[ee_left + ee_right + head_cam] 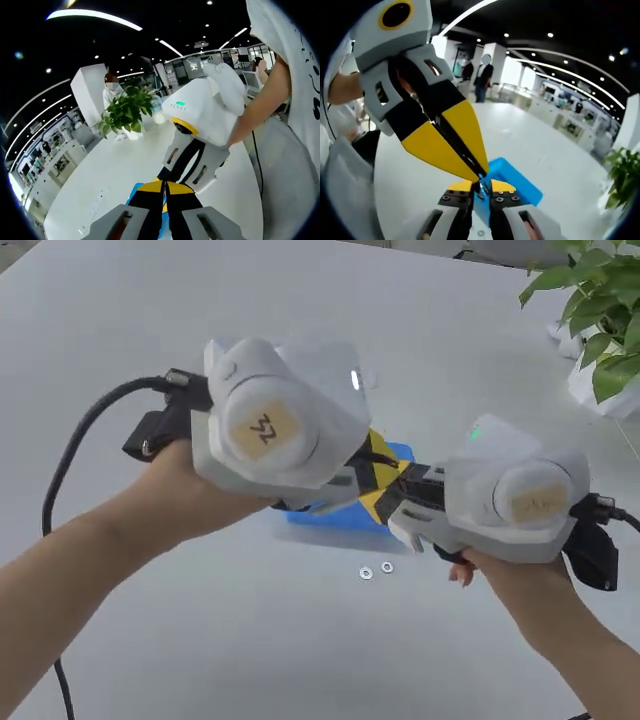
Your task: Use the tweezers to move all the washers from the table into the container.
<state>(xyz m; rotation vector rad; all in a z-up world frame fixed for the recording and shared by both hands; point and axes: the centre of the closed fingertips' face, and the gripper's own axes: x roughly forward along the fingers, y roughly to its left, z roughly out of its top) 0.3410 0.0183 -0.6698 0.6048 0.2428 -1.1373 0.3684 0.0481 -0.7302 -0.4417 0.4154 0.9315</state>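
Two small silver metal washers (366,572) lie side by side on the white desk (450,360). Above them, the left tongs (481,177) pinch to a point against the right tongs (481,194). The right tongs' jaws stand close together, and I cannot tell whether they grip anything. Just beyond sits one shallow blue plastic container (335,520), its contents hidden.

bright even overhead light | soft shadows | fisheye edges warped

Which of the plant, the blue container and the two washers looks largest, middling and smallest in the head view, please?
1. The plant, though cropped by the picture's edge.
2. The blue container, mostly hidden, so its rank against the plant is unsure.
3. The two washers, alike and tiny.
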